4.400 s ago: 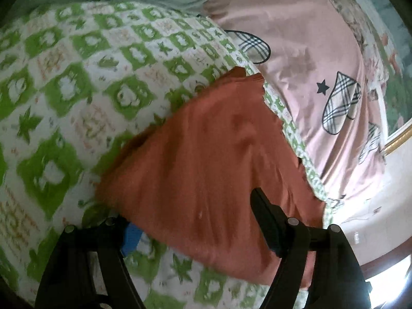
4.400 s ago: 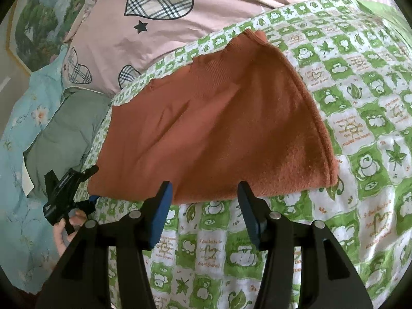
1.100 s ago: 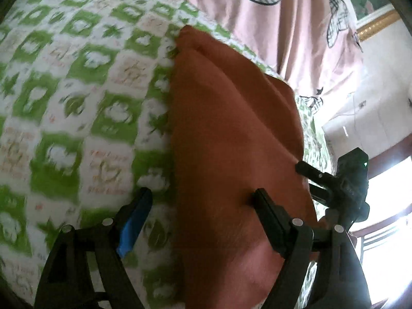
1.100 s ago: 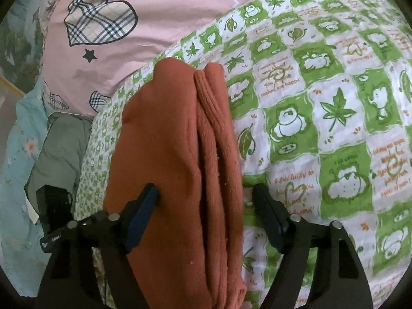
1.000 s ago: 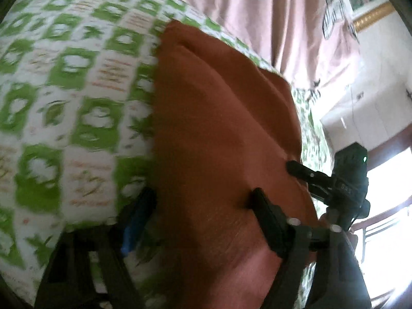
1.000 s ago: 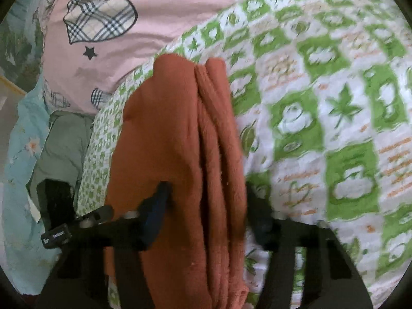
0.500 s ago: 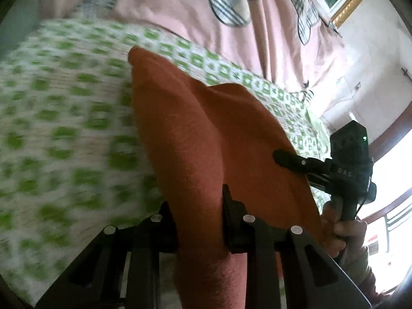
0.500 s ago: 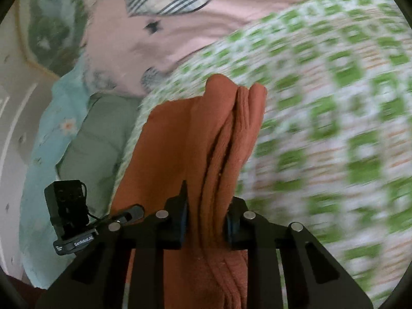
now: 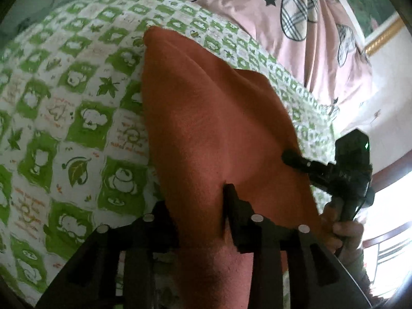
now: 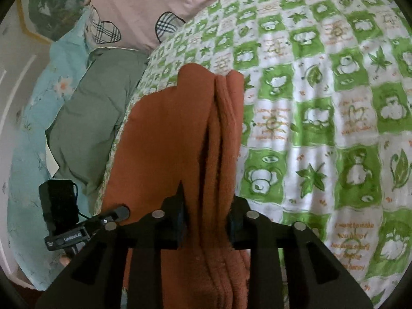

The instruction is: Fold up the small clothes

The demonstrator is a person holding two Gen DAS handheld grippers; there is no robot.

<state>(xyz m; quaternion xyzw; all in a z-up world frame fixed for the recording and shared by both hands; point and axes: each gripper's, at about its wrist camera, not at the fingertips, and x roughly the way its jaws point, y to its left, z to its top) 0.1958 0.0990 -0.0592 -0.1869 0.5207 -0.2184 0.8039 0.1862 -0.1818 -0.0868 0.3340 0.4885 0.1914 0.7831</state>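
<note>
both grippers pinch rust garment — labels unreadable

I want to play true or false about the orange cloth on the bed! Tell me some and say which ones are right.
1. The left tool is shut on the rust-orange garment. True.
2. The right tool is wide open and holds nothing. False: it is shut on the garment's folded layers.
3. The garment lies over a green-and-white checked blanket. True.
4. The pink sheet with plaid hearts covers the garment. False: it lies beyond the garment, behind the blanket.
5. The garment is blue. False: it is rust-orange.
</note>
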